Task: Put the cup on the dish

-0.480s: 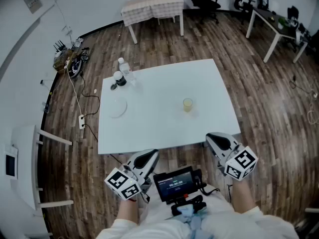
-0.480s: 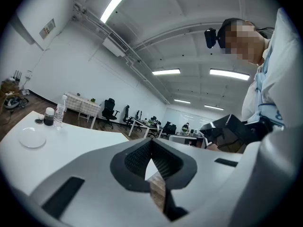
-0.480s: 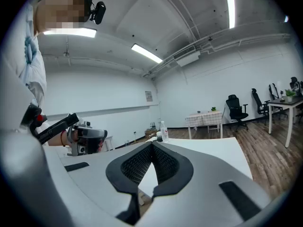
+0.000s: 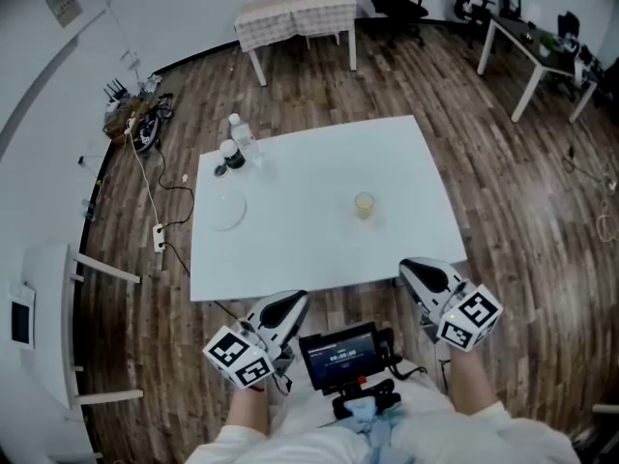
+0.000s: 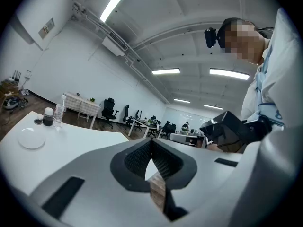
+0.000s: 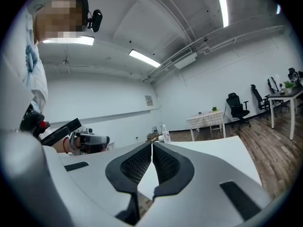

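White table (image 4: 309,254) bearing cup (image 4: 364,204) and dish (image 4: 227,208), wood plank floor (image 4: 522,220), office chairs (image 4: 397,3)

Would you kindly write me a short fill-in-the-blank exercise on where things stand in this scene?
1. In the head view, the small yellowish cup stands on the white table, to the ____ of the round clear dish.
2. The left tool and the right tool both have their jaws ____.
3. In the head view, the clear plastic bottle stands near the table's far ____ corner.

Missing words: right; shut; left.
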Action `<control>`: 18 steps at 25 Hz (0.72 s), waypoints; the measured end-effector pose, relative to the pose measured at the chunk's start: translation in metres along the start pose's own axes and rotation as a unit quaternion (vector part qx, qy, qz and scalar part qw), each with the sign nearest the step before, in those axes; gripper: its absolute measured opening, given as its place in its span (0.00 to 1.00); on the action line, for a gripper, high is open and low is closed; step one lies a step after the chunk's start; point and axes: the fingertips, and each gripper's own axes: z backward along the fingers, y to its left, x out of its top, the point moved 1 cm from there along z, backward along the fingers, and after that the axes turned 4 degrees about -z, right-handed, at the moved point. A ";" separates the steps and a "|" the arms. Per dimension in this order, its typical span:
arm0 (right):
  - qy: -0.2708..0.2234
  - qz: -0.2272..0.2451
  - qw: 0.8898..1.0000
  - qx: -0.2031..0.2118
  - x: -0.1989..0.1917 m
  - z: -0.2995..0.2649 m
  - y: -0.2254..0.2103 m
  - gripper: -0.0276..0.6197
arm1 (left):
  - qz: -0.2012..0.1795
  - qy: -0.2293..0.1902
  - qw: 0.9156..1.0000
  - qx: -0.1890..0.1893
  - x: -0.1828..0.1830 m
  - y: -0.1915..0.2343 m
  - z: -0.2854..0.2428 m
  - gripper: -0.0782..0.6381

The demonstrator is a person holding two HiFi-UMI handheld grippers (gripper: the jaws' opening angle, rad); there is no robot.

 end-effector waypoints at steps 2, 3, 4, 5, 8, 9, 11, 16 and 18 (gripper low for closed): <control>0.002 0.008 1.000 -0.004 0.000 0.001 -0.001 0.09 | 0.000 0.001 1.000 0.000 0.000 0.000 0.000 0.11; 0.005 0.013 1.000 -0.006 -0.001 0.001 -0.001 0.09 | 0.000 0.001 1.000 -0.001 0.000 0.000 0.000 0.11; 0.007 0.016 1.000 -0.007 -0.001 0.001 -0.002 0.09 | 0.000 0.001 1.000 -0.001 -0.001 0.001 0.000 0.11; 0.005 0.017 1.000 -0.009 -0.001 0.002 -0.003 0.09 | 0.000 0.002 1.000 -0.001 -0.001 0.001 0.000 0.11; 0.001 0.012 1.000 -0.016 -0.003 0.004 -0.006 0.09 | 0.001 0.005 1.000 -0.002 -0.004 0.002 -0.001 0.11; 0.001 0.012 1.000 -0.018 -0.003 0.005 -0.007 0.09 | 0.001 0.006 1.000 -0.003 -0.004 0.001 -0.001 0.11; 0.000 0.010 1.000 -0.022 -0.003 0.008 -0.008 0.09 | -0.001 0.008 1.000 -0.004 -0.004 -0.001 -0.002 0.11; 0.000 0.006 1.000 -0.028 -0.004 0.010 -0.011 0.09 | -0.001 0.009 1.000 -0.007 -0.004 -0.002 -0.004 0.11; 0.000 0.004 1.000 -0.030 -0.005 0.010 -0.012 0.09 | 0.000 0.009 1.000 -0.007 -0.006 -0.002 -0.004 0.11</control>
